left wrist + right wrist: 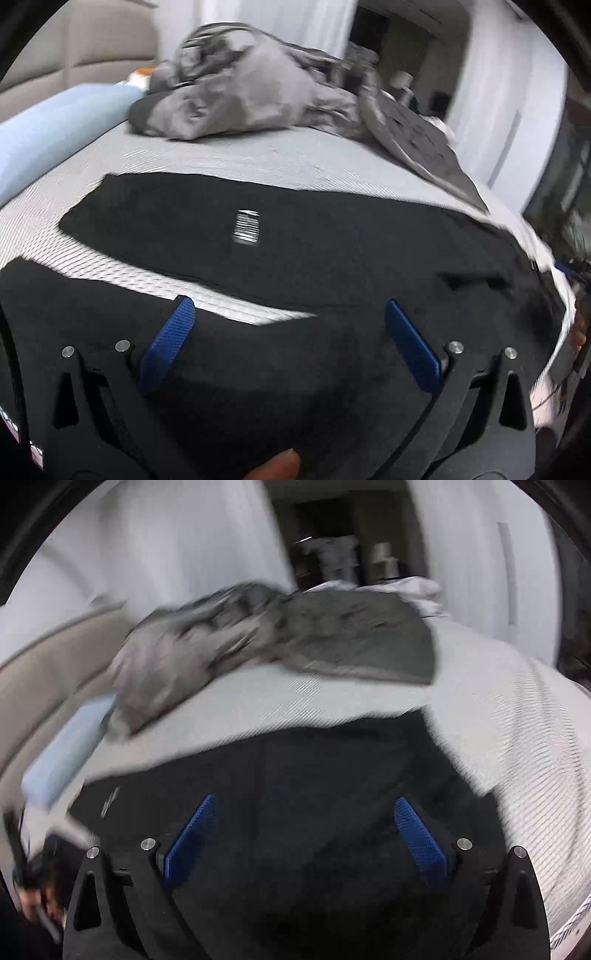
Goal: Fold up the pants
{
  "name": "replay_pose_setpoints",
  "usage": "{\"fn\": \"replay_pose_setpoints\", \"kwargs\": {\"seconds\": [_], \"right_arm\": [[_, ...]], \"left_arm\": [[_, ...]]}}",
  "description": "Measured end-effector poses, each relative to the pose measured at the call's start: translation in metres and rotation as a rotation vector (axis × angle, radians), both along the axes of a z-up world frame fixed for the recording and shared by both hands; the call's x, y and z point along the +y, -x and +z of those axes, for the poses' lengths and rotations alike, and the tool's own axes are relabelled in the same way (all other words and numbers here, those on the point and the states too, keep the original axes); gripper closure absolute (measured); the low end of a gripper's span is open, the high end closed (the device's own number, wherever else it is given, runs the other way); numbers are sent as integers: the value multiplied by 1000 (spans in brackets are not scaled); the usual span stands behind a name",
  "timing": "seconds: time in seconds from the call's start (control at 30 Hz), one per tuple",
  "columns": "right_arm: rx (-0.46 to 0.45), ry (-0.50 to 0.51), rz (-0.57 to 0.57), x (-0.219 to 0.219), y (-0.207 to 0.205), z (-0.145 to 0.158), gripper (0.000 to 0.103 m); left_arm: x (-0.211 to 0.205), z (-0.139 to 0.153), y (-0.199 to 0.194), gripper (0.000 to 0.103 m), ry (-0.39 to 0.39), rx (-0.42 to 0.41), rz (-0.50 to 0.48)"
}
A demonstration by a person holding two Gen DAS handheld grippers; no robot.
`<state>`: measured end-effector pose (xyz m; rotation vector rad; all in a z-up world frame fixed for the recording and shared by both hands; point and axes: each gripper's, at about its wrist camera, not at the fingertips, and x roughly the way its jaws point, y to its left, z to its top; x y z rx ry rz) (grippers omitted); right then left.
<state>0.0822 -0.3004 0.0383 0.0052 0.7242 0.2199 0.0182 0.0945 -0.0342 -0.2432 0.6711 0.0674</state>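
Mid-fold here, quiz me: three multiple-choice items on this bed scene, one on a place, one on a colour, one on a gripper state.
1. Where is the grey blanket?
A. heaped beyond the black pants
B. under the pants
C. on the floor

2. What colour are the gripper fingers?
A. red
B. blue
C. white

3. How is the right gripper?
A. shut on the pants
B. shut on nothing
C. open over the pants

Key: A, the heap lies past the pants on the bed; B, both wrist views show blue pads; C, its fingers stand wide apart with nothing pinched.
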Motion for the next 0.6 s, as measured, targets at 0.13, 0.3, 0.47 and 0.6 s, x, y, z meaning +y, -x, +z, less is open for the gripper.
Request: {"fn": "replay_pose_setpoints", "kwargs": {"seconds": [0.13,0.3,0.47,0.6], "right_arm": [[73,135,220,56,29,-42,17],[189,236,173,62,17,-89,61],[146,353,-21,15,19,-84,57],[143,318,-27,3,32,-71,44]], "left_arm": [[-41,-13,-8,1,-104,65,-87],[-43,-34,-13,1,-109,153,-79],[-35,-40,-12,1,-114,165,-38],[-50,-23,3,1,-125,97,-99]]}}
